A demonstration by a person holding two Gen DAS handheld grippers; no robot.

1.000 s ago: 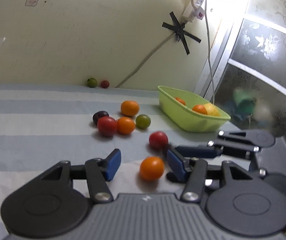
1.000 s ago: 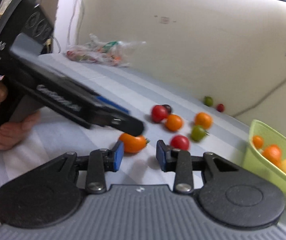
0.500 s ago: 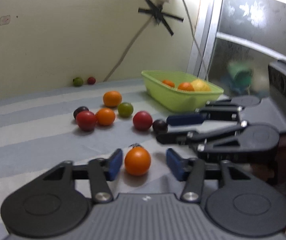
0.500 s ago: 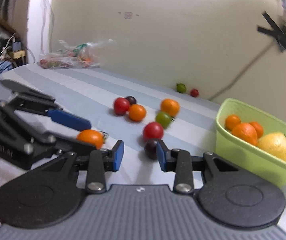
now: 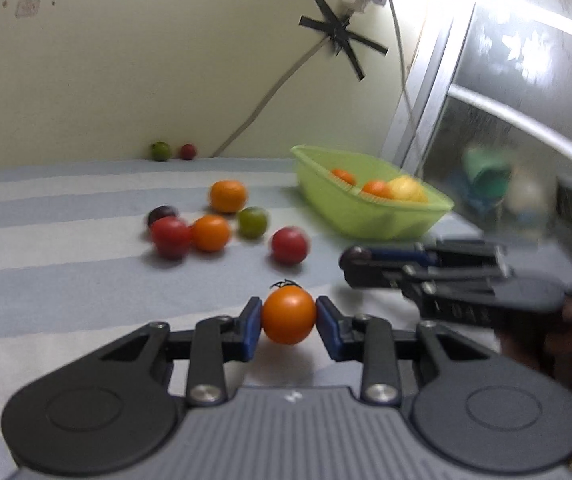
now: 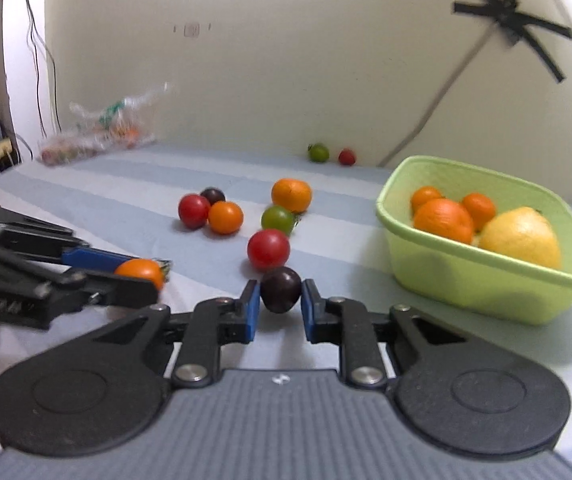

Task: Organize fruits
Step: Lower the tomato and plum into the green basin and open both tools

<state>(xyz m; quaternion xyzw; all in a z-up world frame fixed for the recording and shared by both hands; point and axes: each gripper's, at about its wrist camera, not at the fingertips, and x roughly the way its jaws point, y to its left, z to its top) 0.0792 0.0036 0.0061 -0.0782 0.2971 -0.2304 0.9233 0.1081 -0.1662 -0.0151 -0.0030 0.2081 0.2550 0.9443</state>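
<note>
Right wrist view: right tool clamps dark purple round plum, left tool clamps small orange tomato; light green plastic basket at two o'clock holds four fruits, eight lie loose on striped surface.

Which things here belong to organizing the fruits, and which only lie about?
Job: orange tomato in left gripper, dark tomato in right gripper, loose fruits, green basket.
Lying about: plastic bag, taped cable.

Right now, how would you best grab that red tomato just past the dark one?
Across its round middle, pads on either side, coming in low from the near edge. The red tomato is a smooth ball sitting apart, with the green tomato just behind, so its flanks are free.
</note>
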